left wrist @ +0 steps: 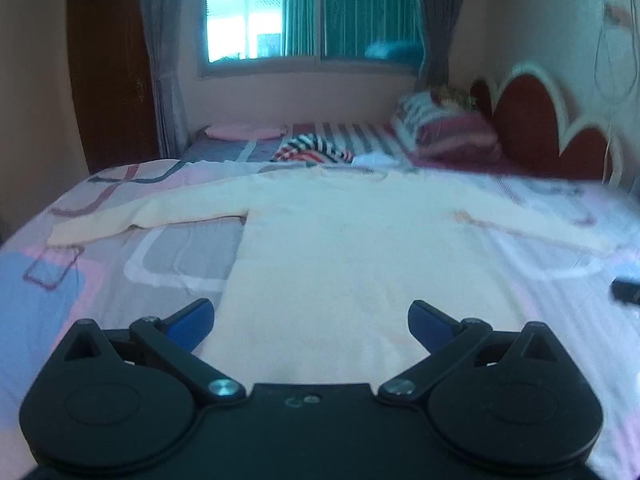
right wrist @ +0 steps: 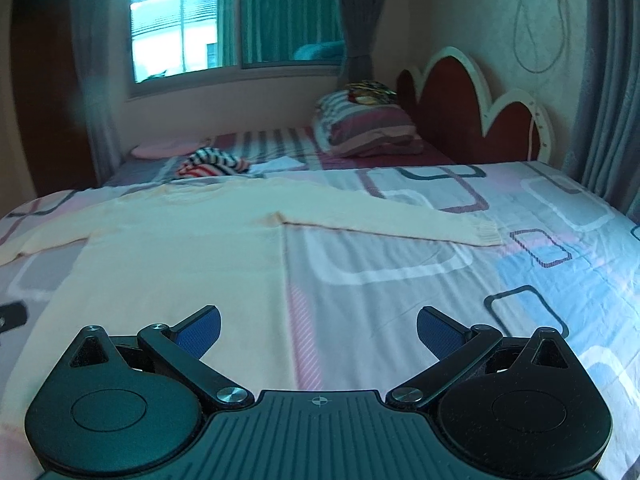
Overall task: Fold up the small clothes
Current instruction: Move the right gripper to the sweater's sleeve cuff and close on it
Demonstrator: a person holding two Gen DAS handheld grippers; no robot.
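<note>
On the bed point(right wrist: 400, 280), under a sheet patterned with rounded rectangles, one cream sweater point(left wrist: 320, 248) lies flat and face up, its two sleeves spread wide. In the left wrist view the body fills the centre, with one sleeve running out toward 9 o'clock and the other toward 3 o'clock. In the right wrist view the body sits from 9 o'clock to the centre, and its right sleeve point(right wrist: 392, 220) stretches toward 2 o'clock, ending in a ribbed cuff.

Beyond the collar, going left to right at about 12 o'clock: one pink pillow point(left wrist: 244, 131), one crumpled striped garment point(left wrist: 312, 150) (red, white and dark bands), a small white piece of cloth point(left wrist: 374, 159), one stack of folded striped bedding point(right wrist: 368, 128), and one red scalloped headboard point(right wrist: 460, 120). One window point(right wrist: 236, 20) with teal curtains sits above.

The left gripper point(left wrist: 311, 326) hangs over the sweater's hem, its two blue-padded fingers point(left wrist: 192, 326) spread wide apart and holding nothing; whether they touch the cloth I cannot tell. The right gripper point(right wrist: 318, 334) is spread just as wide and is also empty, straddling the sweater's right side edge, with one pad over cream cloth and the other over bare sheet. A dark object point(left wrist: 626, 290) shows at 3 o'clock in the left view, too cut off to name.
</note>
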